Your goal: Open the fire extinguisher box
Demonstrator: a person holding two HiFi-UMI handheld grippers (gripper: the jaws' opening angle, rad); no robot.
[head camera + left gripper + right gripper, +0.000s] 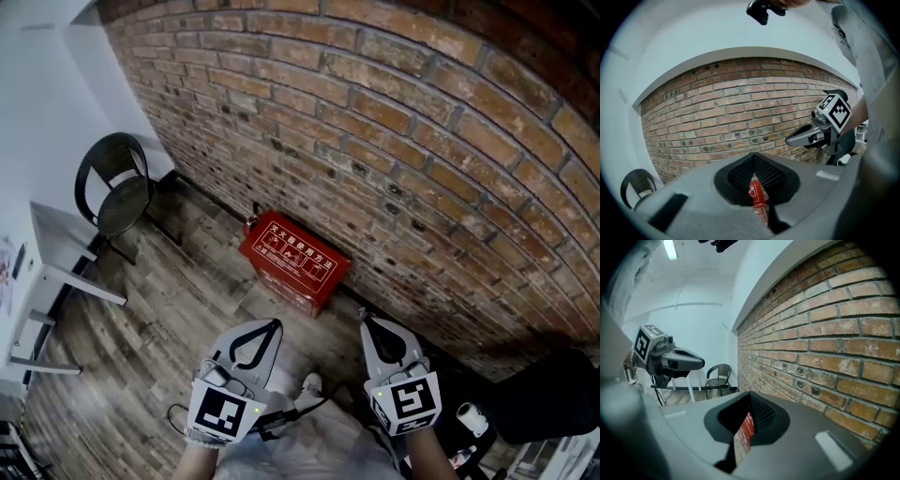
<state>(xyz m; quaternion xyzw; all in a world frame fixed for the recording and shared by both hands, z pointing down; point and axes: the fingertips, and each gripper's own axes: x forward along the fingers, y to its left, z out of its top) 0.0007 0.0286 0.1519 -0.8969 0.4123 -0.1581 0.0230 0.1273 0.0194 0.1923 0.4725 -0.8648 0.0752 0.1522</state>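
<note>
Brick wall (394,112) ahead has the red box (292,261) at its foot, my left gripper (273,325) and right gripper (365,322) held back from that wall, jaws together and empty; I'd judge the box stiff, light-lidded metal, best taken at the lid's front edge.

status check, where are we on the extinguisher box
Left gripper shut, right gripper shut, both empty. Fire extinguisher box closed, on floor against brick wall. Chair off left, clear of path.
</note>
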